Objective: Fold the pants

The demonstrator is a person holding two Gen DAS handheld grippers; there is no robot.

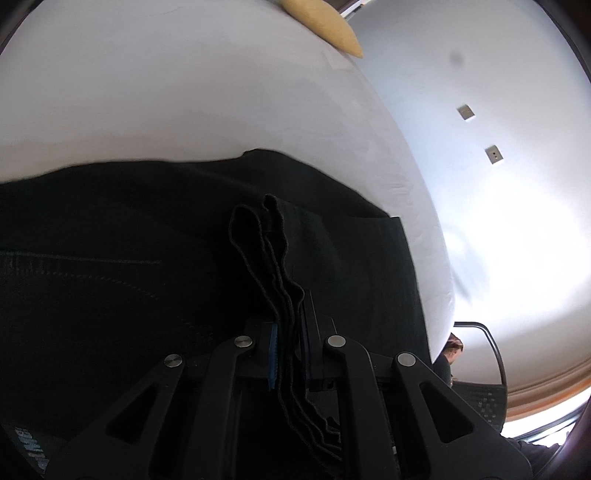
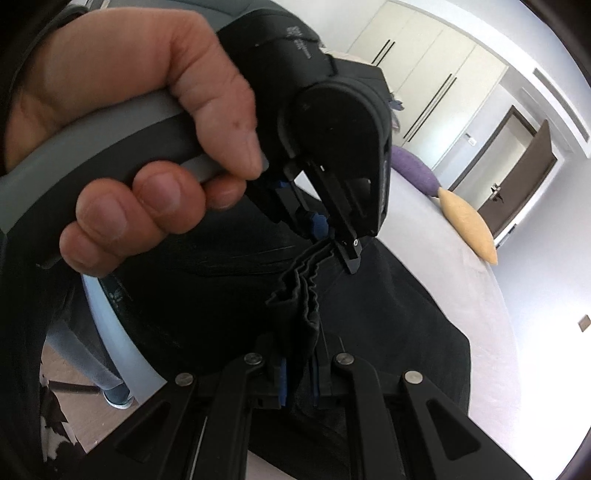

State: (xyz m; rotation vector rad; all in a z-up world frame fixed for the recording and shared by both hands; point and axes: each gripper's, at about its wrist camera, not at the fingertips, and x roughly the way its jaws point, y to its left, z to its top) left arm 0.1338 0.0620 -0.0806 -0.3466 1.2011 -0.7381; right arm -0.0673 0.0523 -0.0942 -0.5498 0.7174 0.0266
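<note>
Black pants (image 1: 129,258) lie on a white bed (image 1: 184,103). My left gripper (image 1: 291,354) is shut on a bunched edge of several fabric layers (image 1: 273,258) of the pants. My right gripper (image 2: 299,373) is shut on the same bunched edge (image 2: 303,295). The left gripper also shows in the right wrist view (image 2: 332,236), held by a hand (image 2: 129,147) and pinching the fabric right in front of the right gripper. The rest of the pants (image 2: 388,332) spreads over the bed (image 2: 461,266) beneath both grippers.
A yellow pillow (image 1: 325,26) lies at the bed's far end; it also shows in the right wrist view (image 2: 467,225) beside a purple pillow (image 2: 413,170). White wardrobe doors (image 2: 424,66) and a brown door (image 2: 521,177) stand beyond. A black chair (image 1: 484,398) stands by the bed's right side.
</note>
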